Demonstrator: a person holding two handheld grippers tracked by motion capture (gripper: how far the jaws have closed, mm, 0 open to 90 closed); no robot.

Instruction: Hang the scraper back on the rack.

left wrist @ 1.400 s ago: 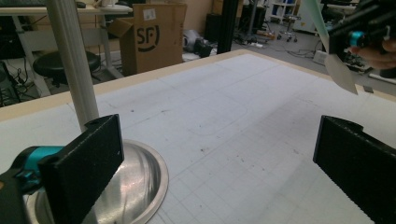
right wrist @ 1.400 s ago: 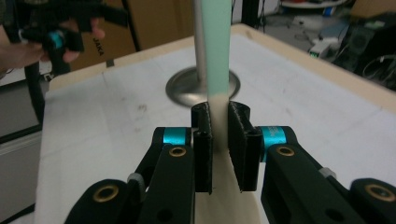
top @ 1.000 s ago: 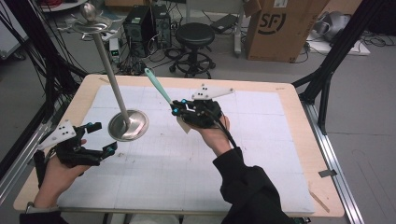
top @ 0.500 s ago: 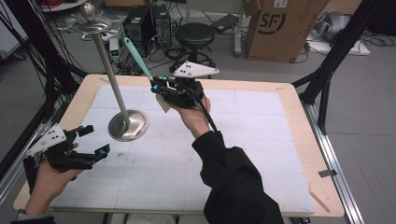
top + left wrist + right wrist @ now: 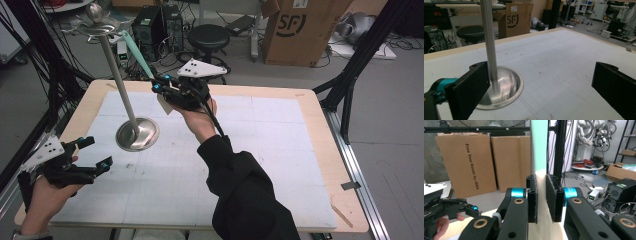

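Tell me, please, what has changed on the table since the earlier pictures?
The right gripper, shut on the long teal utensil, rose and moved toward the tall metal stand. The left gripper stayed open near the table's front-left corner; the stand kept its place.

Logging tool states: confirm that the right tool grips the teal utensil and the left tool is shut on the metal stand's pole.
Wrong about the left tool: the left gripper view shows it open, beside the metal stand's pole. The right tool does grip the teal utensil.
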